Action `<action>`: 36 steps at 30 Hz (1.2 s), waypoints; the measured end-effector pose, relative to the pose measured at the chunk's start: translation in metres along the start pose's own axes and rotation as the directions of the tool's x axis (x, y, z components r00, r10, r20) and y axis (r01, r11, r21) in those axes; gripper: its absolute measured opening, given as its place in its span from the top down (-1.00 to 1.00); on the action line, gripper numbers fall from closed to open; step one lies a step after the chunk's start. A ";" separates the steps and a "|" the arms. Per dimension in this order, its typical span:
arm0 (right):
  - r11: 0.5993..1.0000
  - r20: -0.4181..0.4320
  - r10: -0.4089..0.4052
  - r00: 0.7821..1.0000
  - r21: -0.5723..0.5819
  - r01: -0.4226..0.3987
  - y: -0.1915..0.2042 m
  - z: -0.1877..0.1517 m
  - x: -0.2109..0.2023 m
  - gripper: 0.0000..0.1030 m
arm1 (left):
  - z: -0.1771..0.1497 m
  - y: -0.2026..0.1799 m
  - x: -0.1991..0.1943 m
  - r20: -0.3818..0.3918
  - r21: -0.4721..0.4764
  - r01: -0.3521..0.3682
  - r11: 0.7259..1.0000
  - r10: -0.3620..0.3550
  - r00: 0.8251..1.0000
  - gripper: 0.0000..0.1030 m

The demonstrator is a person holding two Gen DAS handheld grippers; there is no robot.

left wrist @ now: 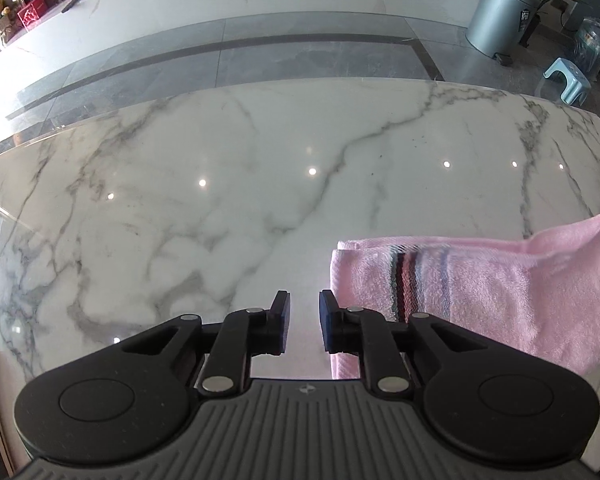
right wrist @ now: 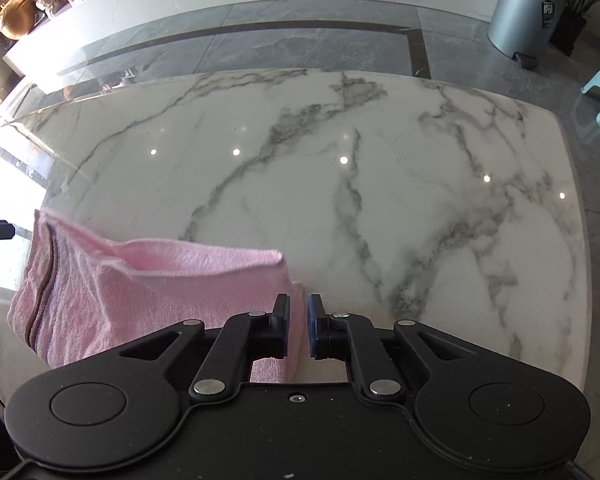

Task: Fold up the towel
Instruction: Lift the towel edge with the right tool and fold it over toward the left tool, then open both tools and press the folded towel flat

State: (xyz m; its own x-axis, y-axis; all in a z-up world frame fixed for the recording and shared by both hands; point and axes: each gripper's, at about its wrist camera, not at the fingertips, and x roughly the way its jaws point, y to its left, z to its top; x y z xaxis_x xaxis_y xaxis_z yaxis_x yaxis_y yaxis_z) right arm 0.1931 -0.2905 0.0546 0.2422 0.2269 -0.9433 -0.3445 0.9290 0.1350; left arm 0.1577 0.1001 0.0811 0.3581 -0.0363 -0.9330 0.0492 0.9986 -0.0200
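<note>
Both claws are pointing down at the marble table (left wrist: 228, 184): left gripper (left wrist: 304, 322) is sitting released, jaws apart with nothing between them, pink towel (left wrist: 480, 292) folded at its 3 o'clock. Right gripper (right wrist: 298, 326) is slightly parted around the towel's edge, not visibly pinching it.

The pink towel (left wrist: 480, 280) runs off the right edge in the left wrist view, its near part hidden under the left tool (left wrist: 304, 322). In the right wrist view the right tool (right wrist: 298, 326) covers its near right corner, and its raised far edge is blurred.
</note>
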 end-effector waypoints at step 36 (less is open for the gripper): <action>0.959 -0.040 -0.027 0.999 -0.284 0.015 0.089 -0.079 0.054 -0.18 | -0.069 -0.076 0.034 -0.033 0.211 0.061 0.976 -0.055 0.998 0.58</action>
State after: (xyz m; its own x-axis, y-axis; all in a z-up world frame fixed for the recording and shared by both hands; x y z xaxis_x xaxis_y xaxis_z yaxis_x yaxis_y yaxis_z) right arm 0.1036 -0.2188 -0.0083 0.2153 0.1900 -0.9579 -0.5839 0.8113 0.0297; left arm 0.1019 0.0260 0.0259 0.3238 -0.0903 -0.9418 0.2666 0.9638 -0.0008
